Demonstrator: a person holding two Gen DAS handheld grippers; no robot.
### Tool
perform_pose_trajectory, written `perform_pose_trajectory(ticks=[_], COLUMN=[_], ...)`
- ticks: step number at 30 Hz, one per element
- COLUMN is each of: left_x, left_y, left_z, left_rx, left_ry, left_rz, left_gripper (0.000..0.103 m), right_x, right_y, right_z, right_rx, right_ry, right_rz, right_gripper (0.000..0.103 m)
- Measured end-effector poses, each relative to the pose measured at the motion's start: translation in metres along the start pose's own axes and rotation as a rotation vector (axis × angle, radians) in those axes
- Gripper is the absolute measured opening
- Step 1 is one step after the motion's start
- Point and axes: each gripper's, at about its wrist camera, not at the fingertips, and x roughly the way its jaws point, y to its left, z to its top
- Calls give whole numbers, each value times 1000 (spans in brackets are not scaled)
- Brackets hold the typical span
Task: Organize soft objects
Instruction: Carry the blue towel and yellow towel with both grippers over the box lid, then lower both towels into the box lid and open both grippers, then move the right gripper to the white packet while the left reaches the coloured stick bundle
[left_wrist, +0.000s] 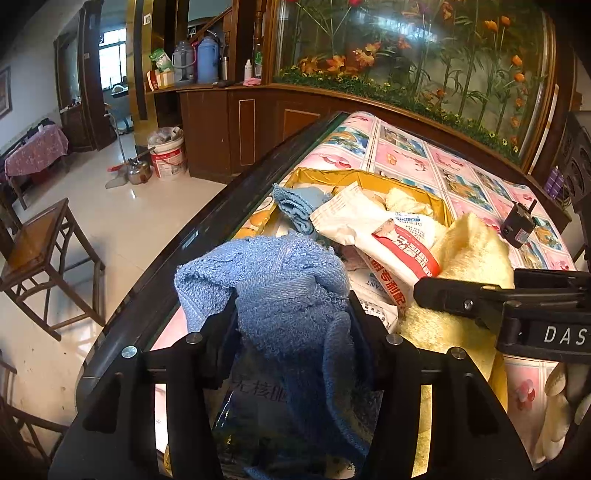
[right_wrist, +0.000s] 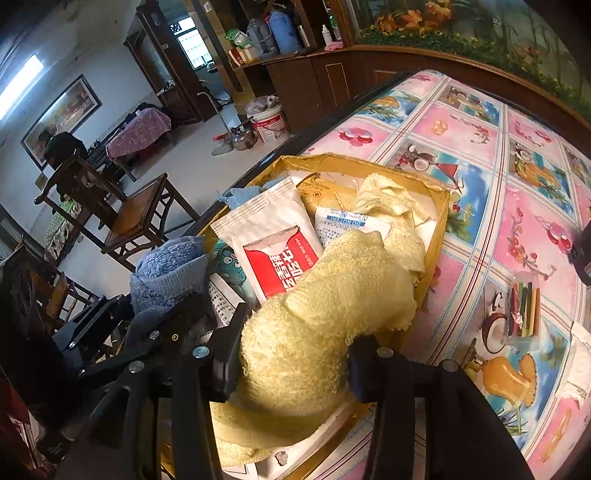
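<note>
My left gripper (left_wrist: 291, 314) is shut on a blue towel (left_wrist: 280, 280), bunched between its fingers over the near end of a yellow cardboard box (left_wrist: 369, 177). My right gripper (right_wrist: 291, 350) is shut on a yellow towel (right_wrist: 314, 325) over the same box (right_wrist: 436, 236). In the left wrist view the right gripper (left_wrist: 436, 291) reaches in from the right against the yellow towel (left_wrist: 469, 247). In the right wrist view the left gripper (right_wrist: 177, 314) and the blue towel (right_wrist: 170, 269) sit at the left. A second blue cloth (left_wrist: 299, 203) and a second yellow cloth (right_wrist: 388, 199) lie in the box.
White and red sachets (right_wrist: 280, 243) and desiccant packets (right_wrist: 351, 225) lie in the box. The table has a patterned pink cloth (right_wrist: 480, 147) and a dark rim (left_wrist: 207, 236). A bag of coloured sticks (right_wrist: 524, 306) lies at the right. Wooden chairs (left_wrist: 44, 251) stand beyond the table's left edge.
</note>
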Motion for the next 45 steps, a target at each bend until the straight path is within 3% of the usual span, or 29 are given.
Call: perform_pose_trajectory(ticks=[3, 8, 20, 32, 37, 45], left_x=[1, -9, -53, -92, -101, -109], left_y=[2, 6, 13, -28, -55, -101], left_z=[1, 3, 9, 8, 6, -2], left_rx=[-17, -49, -106, -26, 37, 154], left_ry=[21, 15, -103, -167, -167, -150], left_rz=[-10, -9, 66, 77, 32, -157], left_gripper=[58, 58, 58, 58, 58, 58], right_x=[2, -13, -67, -122, -147, -200], right_y=[-1, 4, 2, -45, -88, -182], right_z=[-2, -2, -5, -34, -57, -107], right_rx=[14, -3, -12, 64, 143, 353], right_ry=[12, -40, -217, -335, -369, -432], right_rz=[1, 0, 14, -11, -53, -195], right_gripper=[50, 51, 51, 57, 57, 57])
